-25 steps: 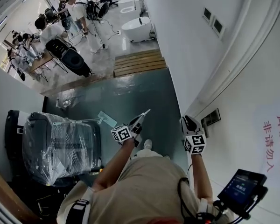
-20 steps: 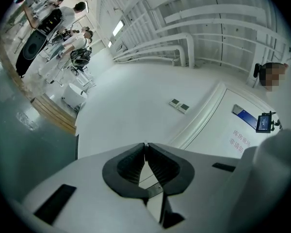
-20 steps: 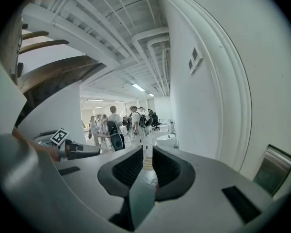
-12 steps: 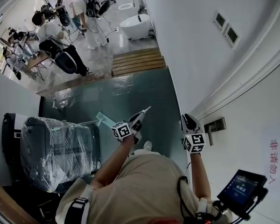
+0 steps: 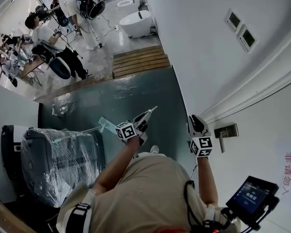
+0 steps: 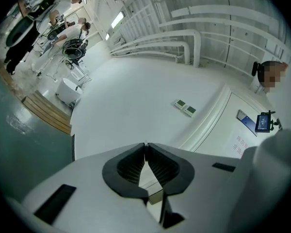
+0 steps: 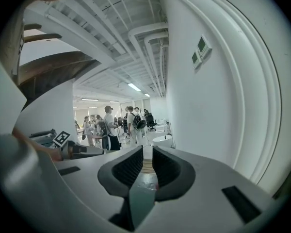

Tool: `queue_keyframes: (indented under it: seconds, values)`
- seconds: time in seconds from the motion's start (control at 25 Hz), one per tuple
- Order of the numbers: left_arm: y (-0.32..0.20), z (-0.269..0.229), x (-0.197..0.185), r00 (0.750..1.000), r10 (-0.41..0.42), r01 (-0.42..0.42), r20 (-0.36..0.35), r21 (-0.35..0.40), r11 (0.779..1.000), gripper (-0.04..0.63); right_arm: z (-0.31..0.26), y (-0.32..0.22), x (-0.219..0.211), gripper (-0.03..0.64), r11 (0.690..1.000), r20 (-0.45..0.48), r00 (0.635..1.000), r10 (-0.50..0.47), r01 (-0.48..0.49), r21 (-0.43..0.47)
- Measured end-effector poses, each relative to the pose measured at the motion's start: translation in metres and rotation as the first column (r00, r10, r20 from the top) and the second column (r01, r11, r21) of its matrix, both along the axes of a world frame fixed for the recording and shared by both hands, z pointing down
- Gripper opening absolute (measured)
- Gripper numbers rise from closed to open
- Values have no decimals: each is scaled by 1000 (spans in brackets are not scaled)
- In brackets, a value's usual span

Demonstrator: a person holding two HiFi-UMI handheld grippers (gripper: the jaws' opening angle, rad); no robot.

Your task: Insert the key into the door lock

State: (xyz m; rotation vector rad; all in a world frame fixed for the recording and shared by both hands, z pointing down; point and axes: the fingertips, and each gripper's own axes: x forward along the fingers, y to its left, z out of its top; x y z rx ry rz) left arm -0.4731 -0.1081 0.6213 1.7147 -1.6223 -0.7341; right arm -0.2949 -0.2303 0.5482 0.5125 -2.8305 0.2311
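Note:
In the head view a metal door handle with its lock plate [image 5: 226, 131] sits on the white door [image 5: 262, 130] at the right. My right gripper [image 5: 196, 122] points forward just left of that handle, apart from it. Its jaws stand a narrow gap apart in the right gripper view [image 7: 148, 155], with only floor showing between them. My left gripper [image 5: 149, 113] is further left over the teal floor, pointing level, and its jaws are shut [image 6: 145, 145]. I see no key in either gripper view; whether something thin is pinched I cannot tell.
A plastic-wrapped machine [image 5: 58, 159] stands at the left. A wooden platform [image 5: 138, 62], a white tub [image 5: 133, 23] and several people lie further back. Two wall panels [image 5: 240, 29] are on the white wall. A small screen [image 5: 252, 197] hangs at the lower right.
Both grippers have been carried forward along the wall. The door handle has come further into view and now lies right beside the right gripper. Neither gripper's jaws have visibly changed.

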Motion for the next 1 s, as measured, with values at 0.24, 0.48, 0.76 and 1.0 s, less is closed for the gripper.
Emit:
queue_keyframes:
  seconds: [0.24,0.48,0.76,1.0]
  values:
    - [-24,3,1,996,88,-88,-10,-6,996,34,4,-6,3,61,997,0,997,79,-79,9]
    - [-63,-1,33,985,174,-174,-7,-37,984,35,-2,-22,46,61,989,-23,988,150,-150,15]
    - [-101,21,87,963,265,-268,-54,-48,962,35,17,-34,92,61,978,-61,976,211,-210,13]
    - [-133,22,161,925,370,-375,-86,-54,925,35,10,-54,145,61,964,-84,960,267,-266,17]
